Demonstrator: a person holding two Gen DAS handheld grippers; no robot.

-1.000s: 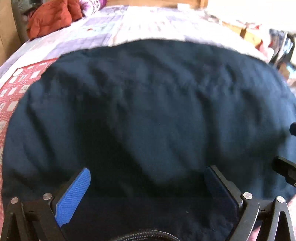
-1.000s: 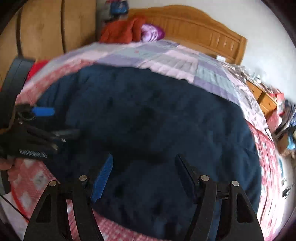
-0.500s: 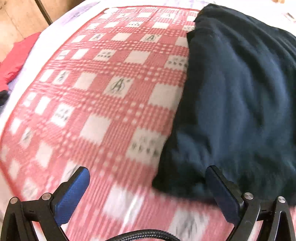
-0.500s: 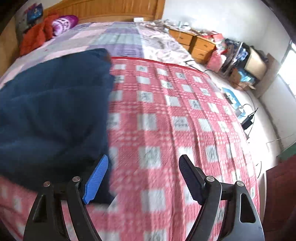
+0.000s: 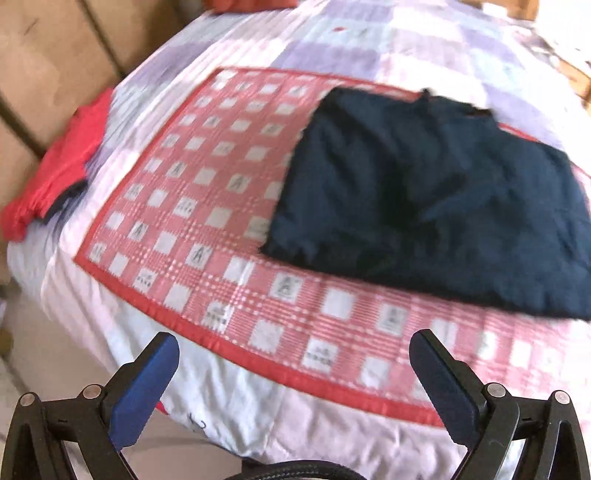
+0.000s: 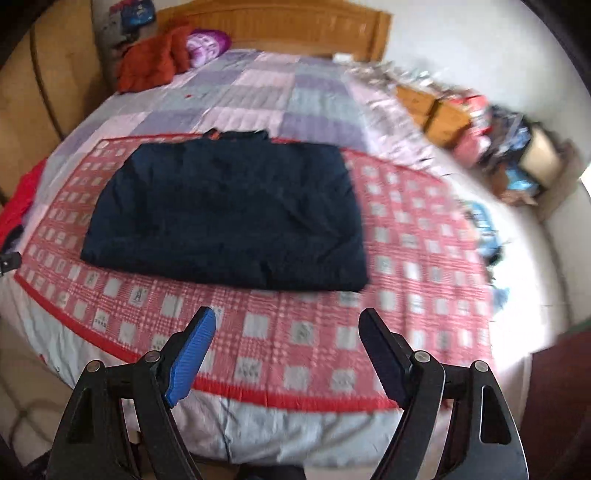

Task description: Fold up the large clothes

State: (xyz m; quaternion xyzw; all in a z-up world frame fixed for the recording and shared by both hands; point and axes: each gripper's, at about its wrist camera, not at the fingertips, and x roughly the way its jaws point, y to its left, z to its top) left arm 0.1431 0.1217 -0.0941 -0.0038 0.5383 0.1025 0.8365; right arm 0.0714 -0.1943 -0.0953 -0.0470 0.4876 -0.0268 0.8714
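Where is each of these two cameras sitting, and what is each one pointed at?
Left wrist view: sits on the left gripper, looking down at the bed's near left corner, the red checked mat and the navy garment; only its own open fingers show.
Right wrist view: sits on the right gripper, facing up the bed toward the wooden headboard; only its own open, empty fingers show.
Shared: the folded navy garment, the checked mat, the patchwork quilt and red clothing at the bed's left edge.
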